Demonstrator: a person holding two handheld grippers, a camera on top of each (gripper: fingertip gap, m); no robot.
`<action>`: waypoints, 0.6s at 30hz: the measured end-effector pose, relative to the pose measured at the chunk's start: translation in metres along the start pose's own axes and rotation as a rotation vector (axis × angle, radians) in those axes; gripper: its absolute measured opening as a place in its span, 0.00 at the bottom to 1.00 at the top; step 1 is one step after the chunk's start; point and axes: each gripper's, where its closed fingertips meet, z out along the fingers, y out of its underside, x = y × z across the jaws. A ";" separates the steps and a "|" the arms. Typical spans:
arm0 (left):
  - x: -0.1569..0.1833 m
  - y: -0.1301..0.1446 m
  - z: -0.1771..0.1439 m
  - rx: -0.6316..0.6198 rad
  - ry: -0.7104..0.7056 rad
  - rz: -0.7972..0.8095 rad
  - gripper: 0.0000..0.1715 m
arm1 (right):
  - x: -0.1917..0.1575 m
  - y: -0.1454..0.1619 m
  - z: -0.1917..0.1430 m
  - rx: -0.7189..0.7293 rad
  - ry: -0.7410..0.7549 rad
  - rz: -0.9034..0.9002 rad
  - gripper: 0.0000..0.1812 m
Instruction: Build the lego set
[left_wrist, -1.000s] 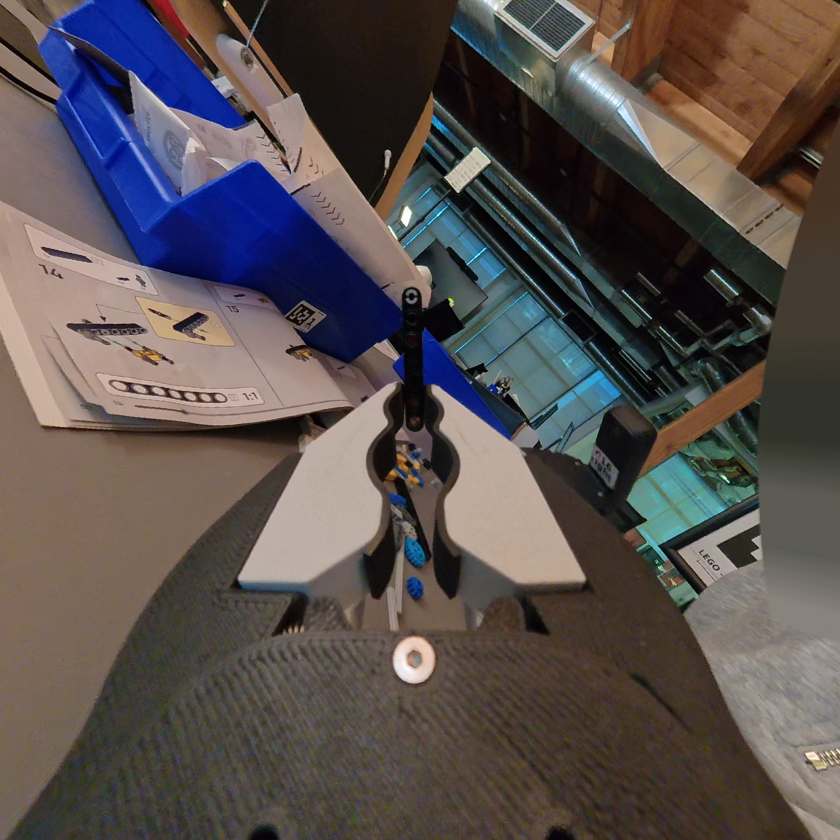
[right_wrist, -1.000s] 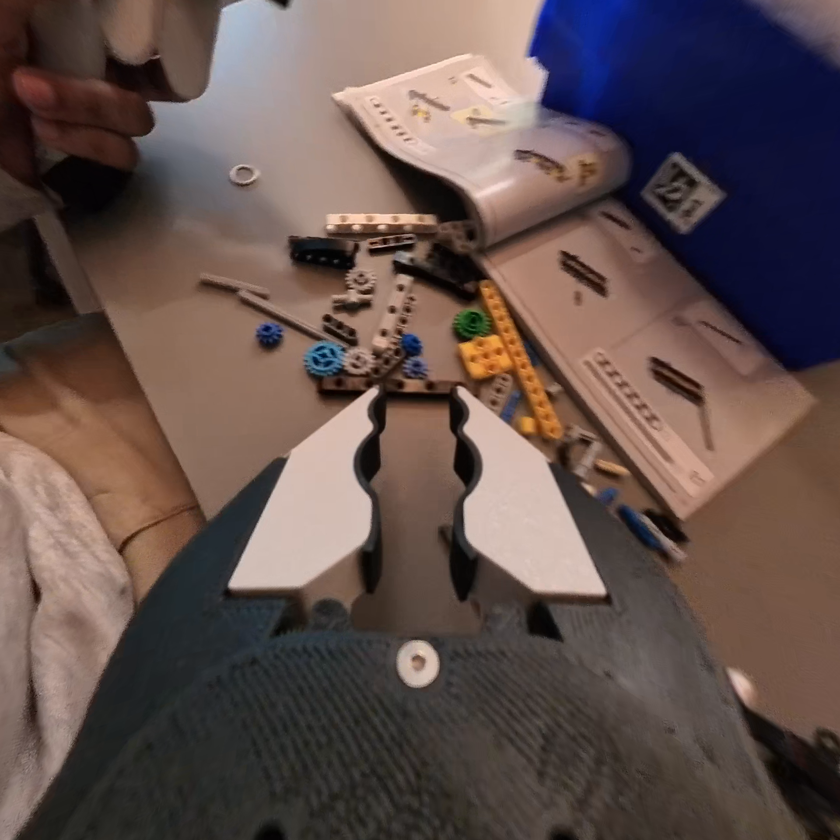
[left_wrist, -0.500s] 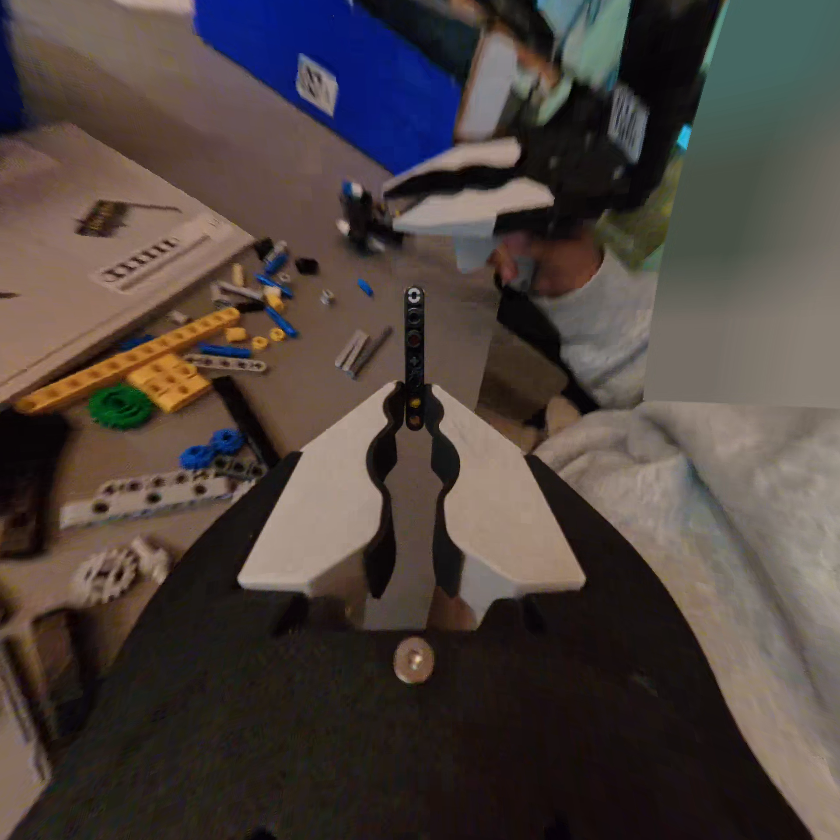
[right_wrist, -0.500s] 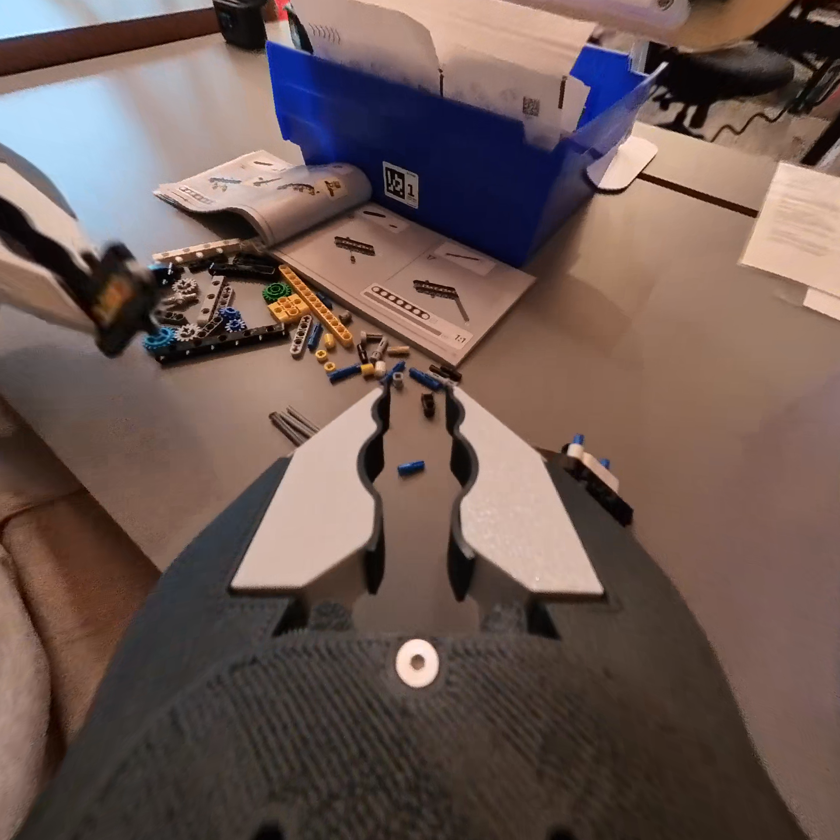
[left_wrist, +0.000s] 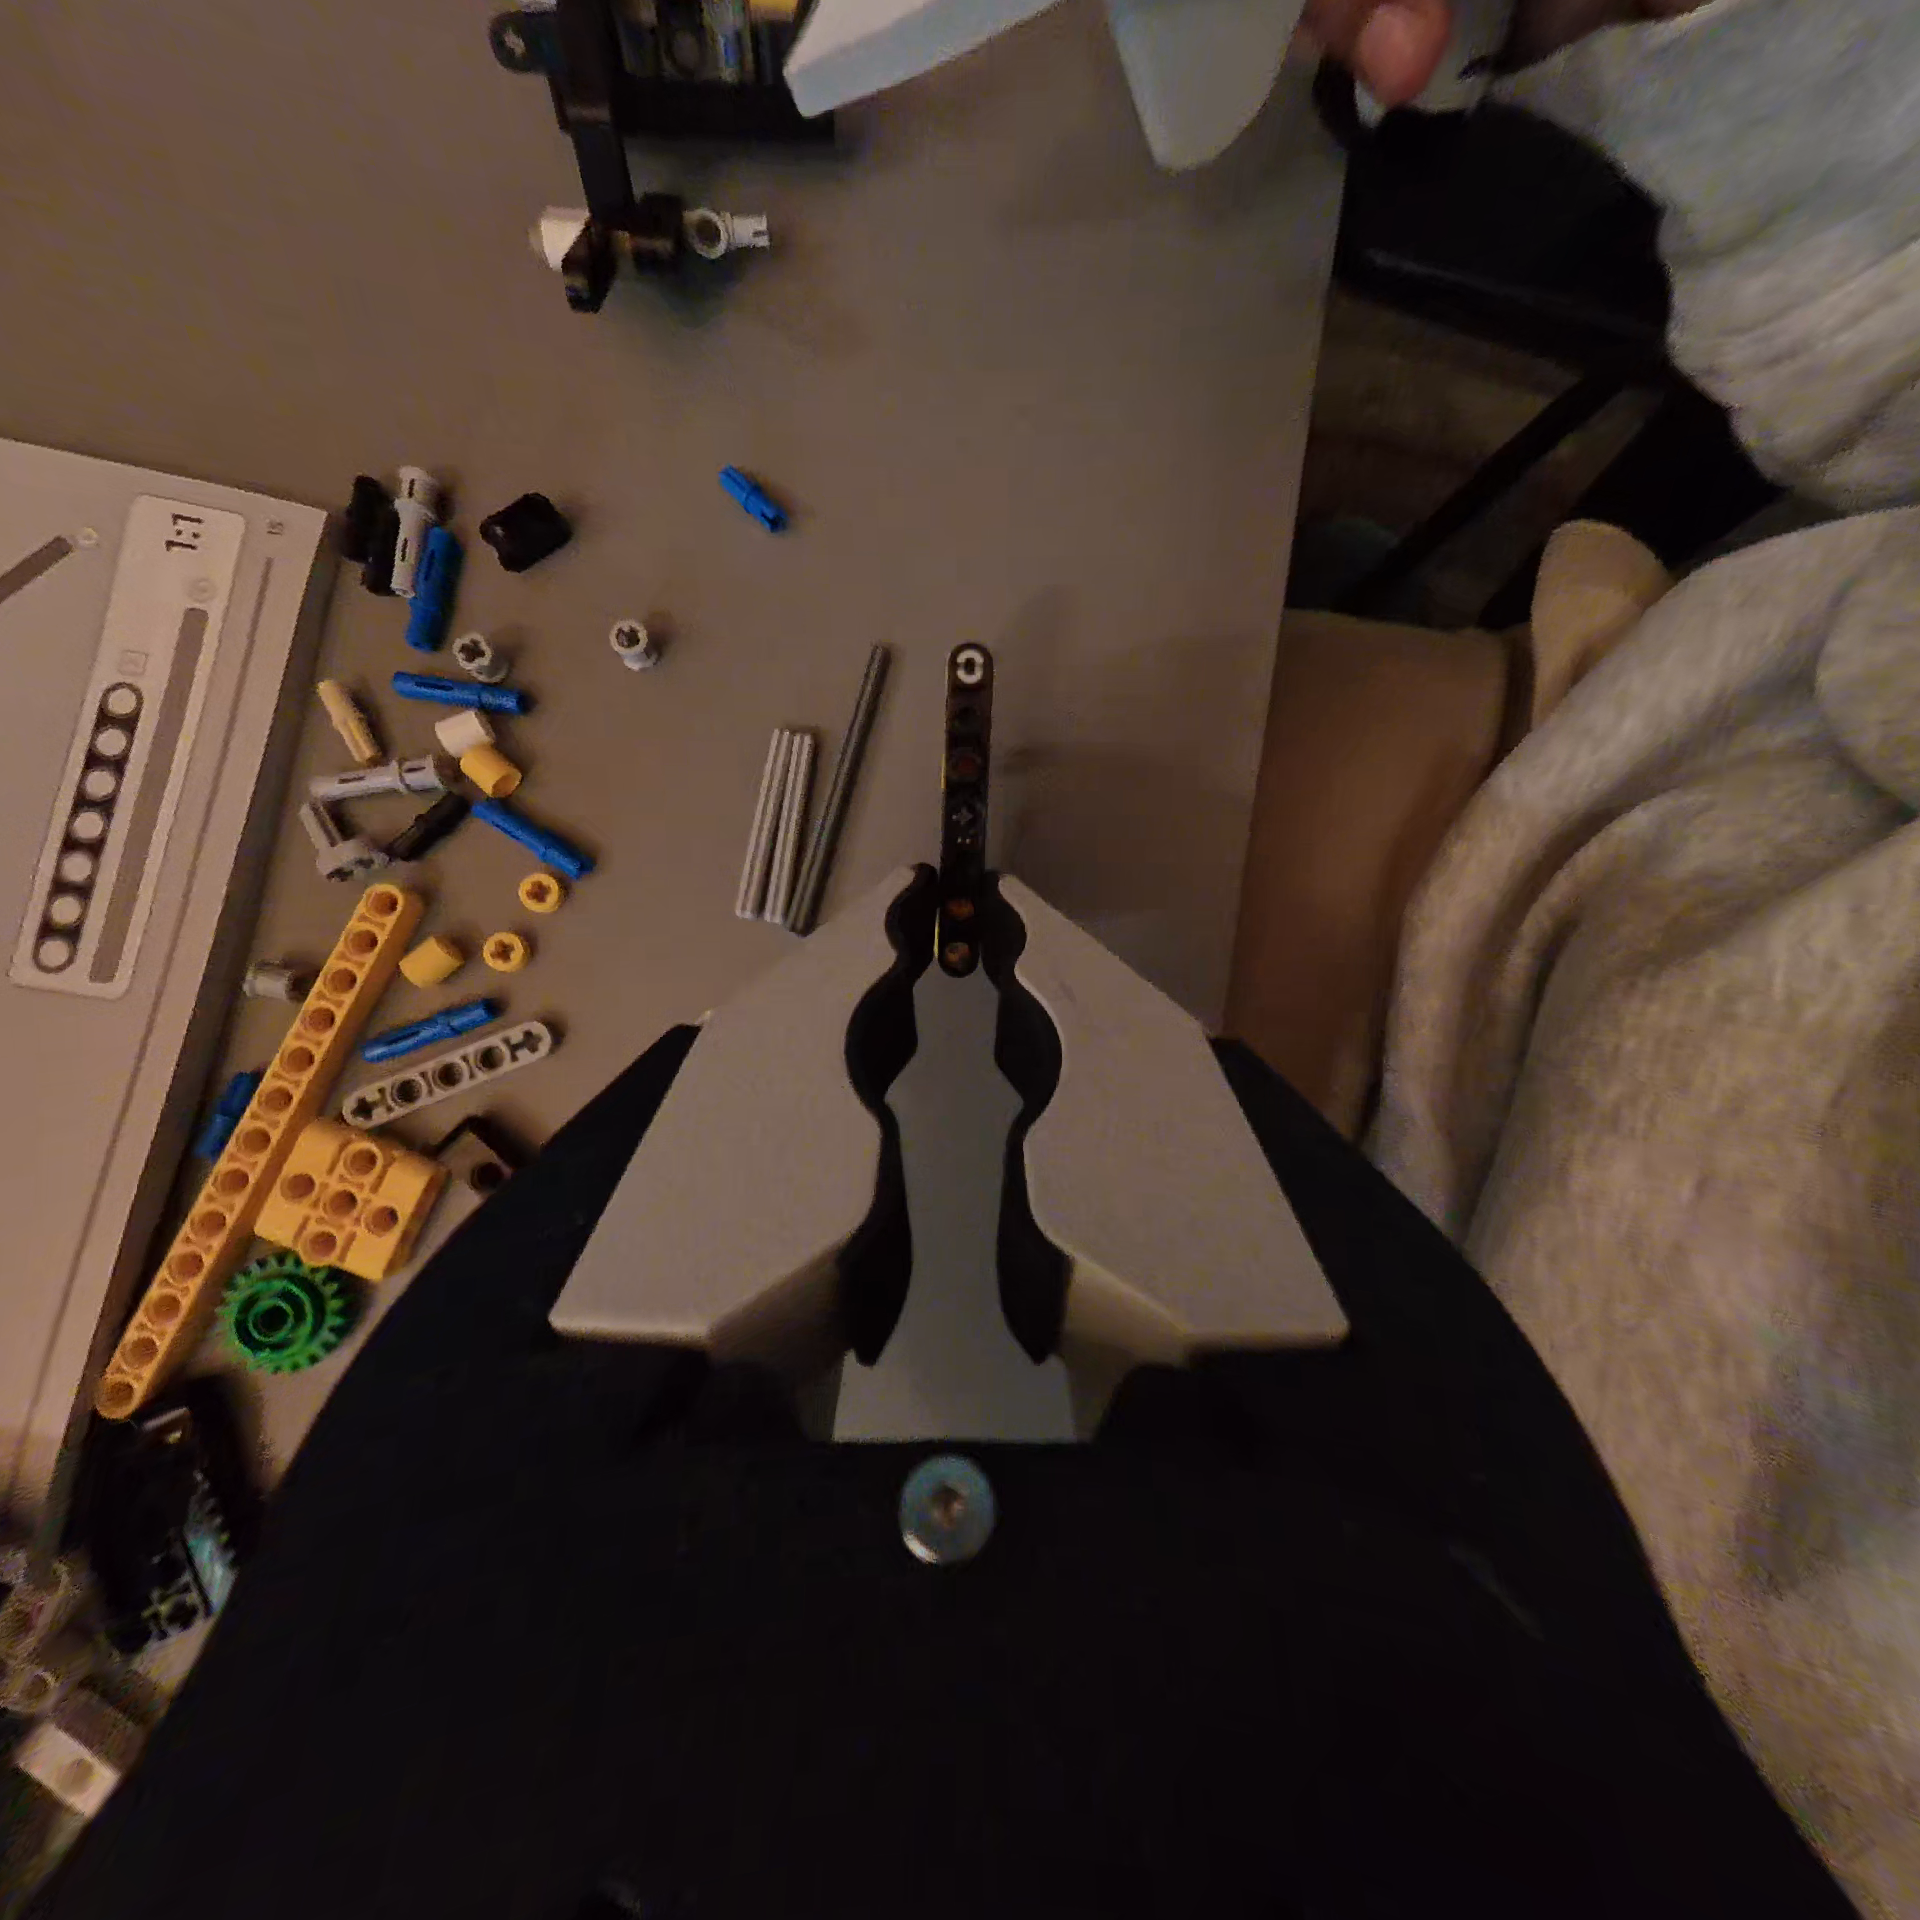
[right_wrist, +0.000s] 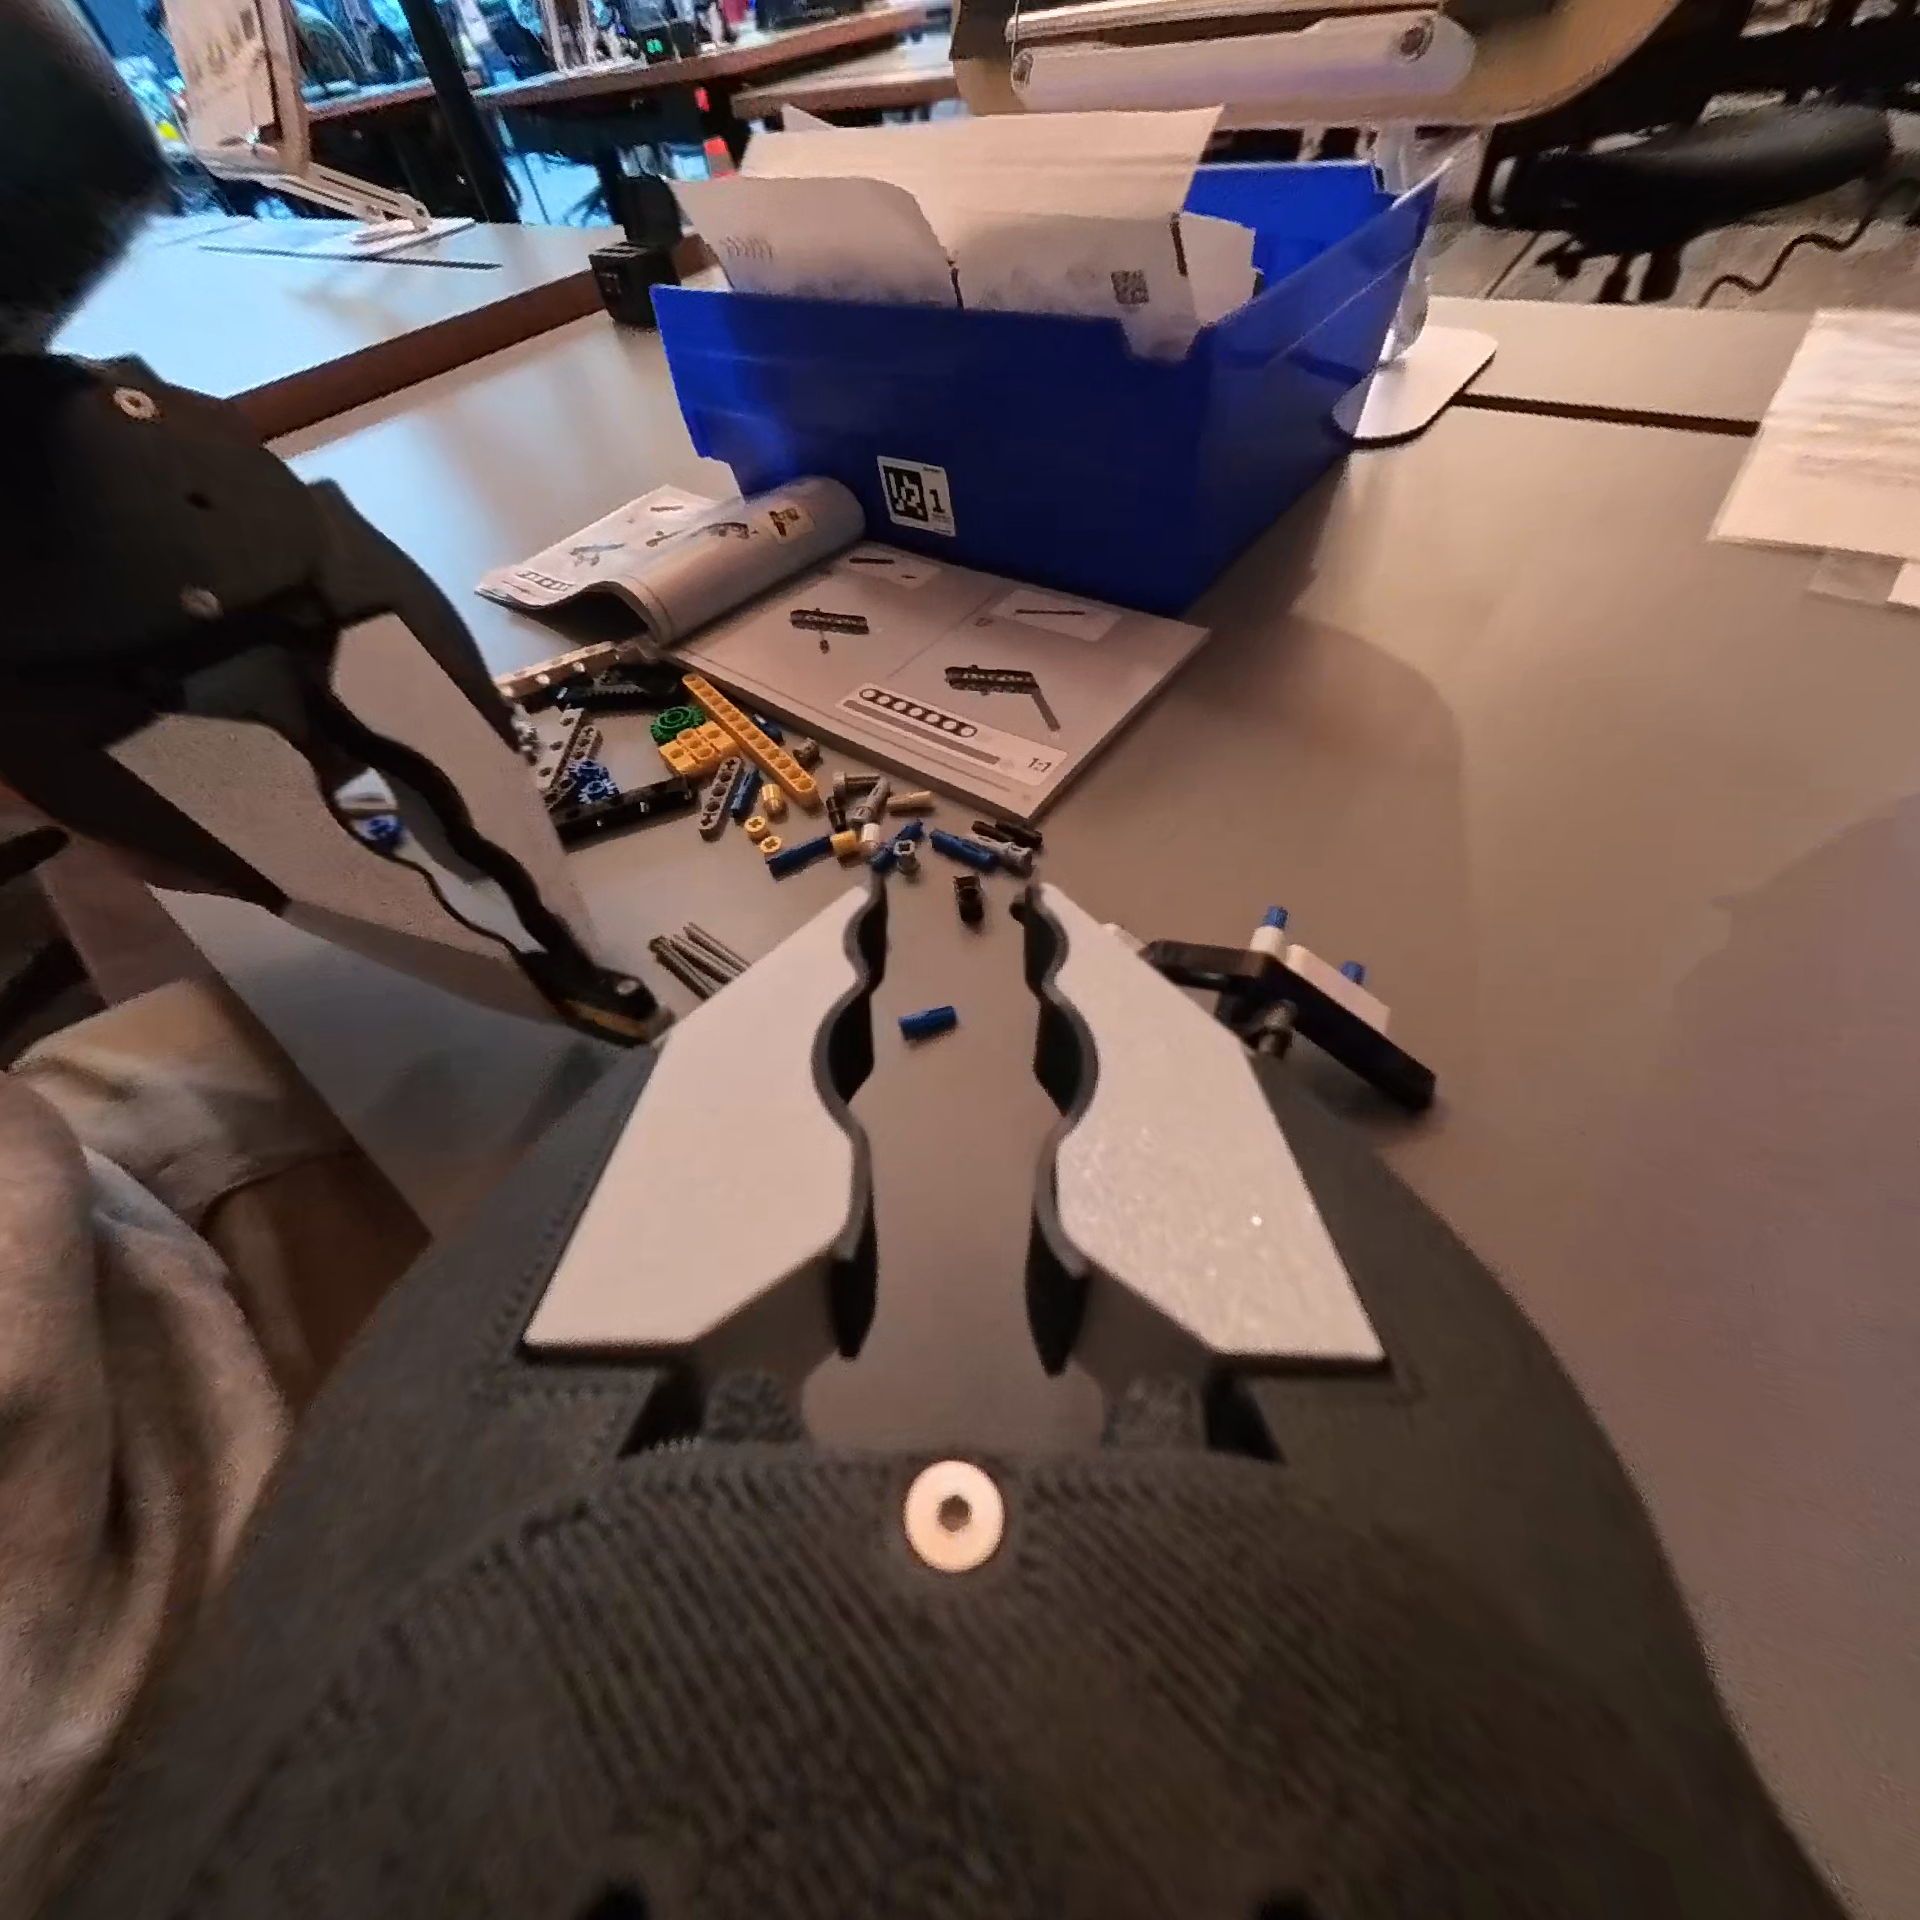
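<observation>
My left gripper (left_wrist: 961, 902) is shut on a thin black beam (left_wrist: 966, 769) that sticks straight out past the fingertips, over the grey table near its edge. In the right wrist view the left gripper (right_wrist: 582, 982) reaches in from the left, and the beam's tip (right_wrist: 615, 1013) is low by the table. My right gripper (right_wrist: 951, 904) is open and empty above the table. A small blue pin (right_wrist: 928, 1021) lies below its jaws. A black-and-white partial assembly (right_wrist: 1309, 987) lies just to its right and also shows in the left wrist view (left_wrist: 623, 208).
Loose parts lie spread out: a long yellow beam (left_wrist: 270, 1132), a green gear (left_wrist: 281, 1314), grey axles (left_wrist: 790, 821) and blue pins. An open instruction booklet (right_wrist: 935, 665) lies before a blue bin (right_wrist: 1039, 416). The table edge (left_wrist: 1288, 623) and a person's lap lie right. Left tips to right tips: about 12 centimeters. My right tips are roughly 7 centimeters from the small blue pin (right_wrist: 928, 1021). It turns up in the left wrist view (left_wrist: 749, 481) as well.
My left gripper has swung from pointing upward to looking down at the table, still gripping the black beam. My right gripper has pulled back from the parts pile and stays open.
</observation>
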 end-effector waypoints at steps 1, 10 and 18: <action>-0.001 0.001 0.003 -0.019 0.001 0.007 0.05 | -0.001 0.000 0.000 0.004 -0.014 0.018 0.14; -0.006 0.003 0.004 -0.104 0.058 0.054 0.05 | 0.000 0.000 0.001 0.023 -0.044 0.077 0.14; -0.010 0.002 0.002 -0.091 0.164 0.039 0.05 | 0.001 0.001 0.002 0.020 -0.044 0.084 0.14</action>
